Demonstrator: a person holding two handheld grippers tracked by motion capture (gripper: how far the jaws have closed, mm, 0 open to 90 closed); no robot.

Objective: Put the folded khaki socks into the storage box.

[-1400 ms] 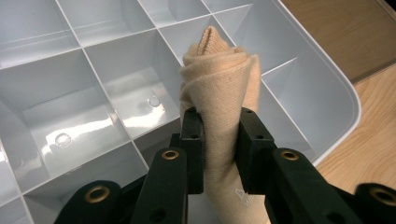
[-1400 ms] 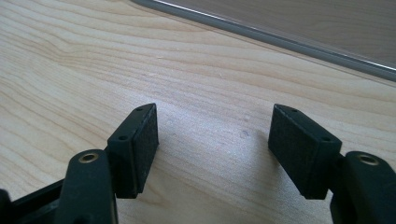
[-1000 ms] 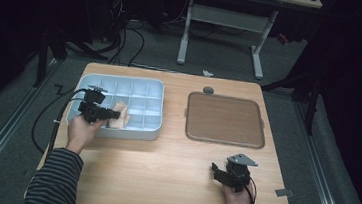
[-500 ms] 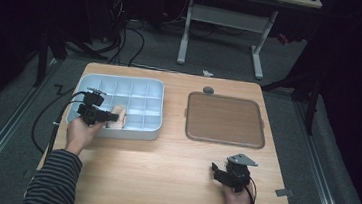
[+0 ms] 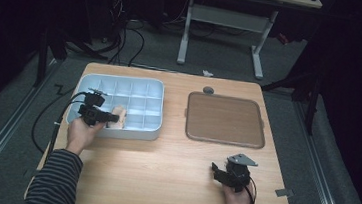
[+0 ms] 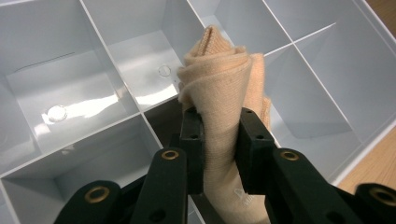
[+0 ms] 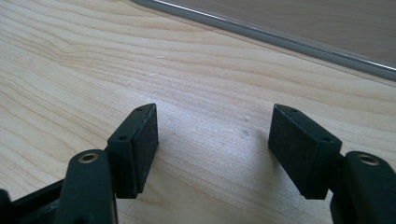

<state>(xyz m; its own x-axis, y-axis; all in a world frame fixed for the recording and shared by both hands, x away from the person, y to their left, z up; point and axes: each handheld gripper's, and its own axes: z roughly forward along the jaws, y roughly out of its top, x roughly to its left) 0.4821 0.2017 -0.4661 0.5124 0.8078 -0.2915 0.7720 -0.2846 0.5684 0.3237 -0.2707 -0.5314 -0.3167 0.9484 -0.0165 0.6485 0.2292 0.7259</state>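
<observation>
A rolled beige sock [image 6: 224, 88] is pinched between the pads of my left gripper [image 6: 219, 135], shut on it above the pale blue divided tray [image 6: 93, 56]. From above, the sock [image 5: 118, 116] hangs over the tray's [image 5: 135, 134] front row, left of centre, with the left gripper [image 5: 101, 116] beside it. Low over the bare wood near the table's front right, my right gripper [image 5: 217, 172] stands open; its pads [image 7: 140, 144] have nothing between them.
A brown flat tray [image 5: 225, 119] lies at the table's right half; its edge [image 7: 280, 39] runs just beyond the right gripper. A small round grey knob [image 5: 208, 90] sits behind it. The wooden tabletop [image 5: 163, 165] lies between the two hands.
The left gripper with the sock has shifted slightly toward the tray's front left. The right gripper has stayed put.
</observation>
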